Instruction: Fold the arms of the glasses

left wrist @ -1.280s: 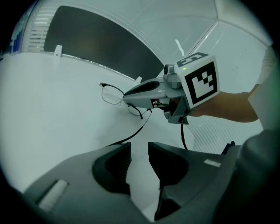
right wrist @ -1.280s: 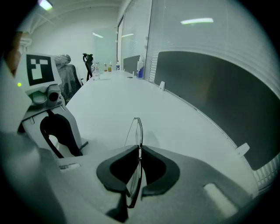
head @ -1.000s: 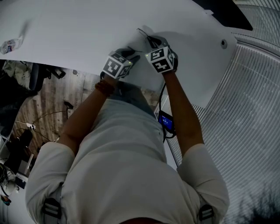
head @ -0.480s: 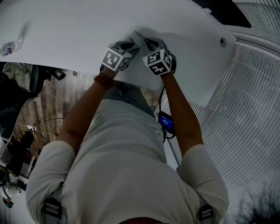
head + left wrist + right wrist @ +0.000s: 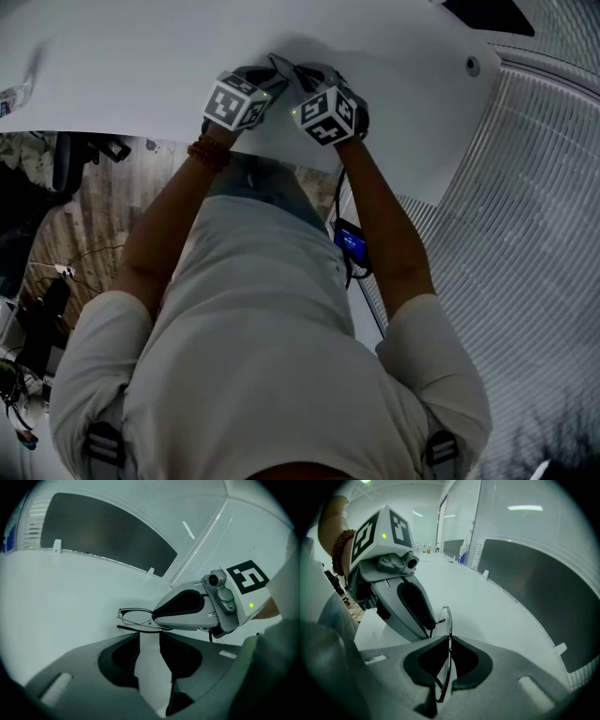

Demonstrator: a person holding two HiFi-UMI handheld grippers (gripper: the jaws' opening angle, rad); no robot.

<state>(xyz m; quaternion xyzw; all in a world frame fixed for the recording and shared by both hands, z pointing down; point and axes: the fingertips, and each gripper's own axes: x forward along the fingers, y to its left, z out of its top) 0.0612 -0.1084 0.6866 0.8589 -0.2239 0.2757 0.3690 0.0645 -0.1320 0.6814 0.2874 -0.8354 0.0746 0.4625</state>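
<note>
Thin wire-framed glasses point(image 5: 135, 616) are held just above the white table point(image 5: 141, 56), near its front edge. My right gripper point(image 5: 449, 641) is shut on the front frame of the glasses point(image 5: 448, 620), which stands edge-on between its jaws. My left gripper point(image 5: 150, 637) is open, with bare table showing in the gap between its jaws. One glasses arm runs across just in front of its tips. In the head view the left gripper point(image 5: 270, 71) and the right gripper point(image 5: 305, 75) sit tip to tip, and the glasses are nearly hidden between them.
A dark panel point(image 5: 103, 531) with small white clips stands along the table's far edge. A round hole point(image 5: 467, 66) is in the table to the right. A small bottle point(image 5: 11, 98) lies far left. Ribbed flooring point(image 5: 525, 234) lies right of the table.
The head view has shifted, so both grippers sit higher in the picture. They stay on the same spot of the table, tips together. The right gripper has rolled slightly.
</note>
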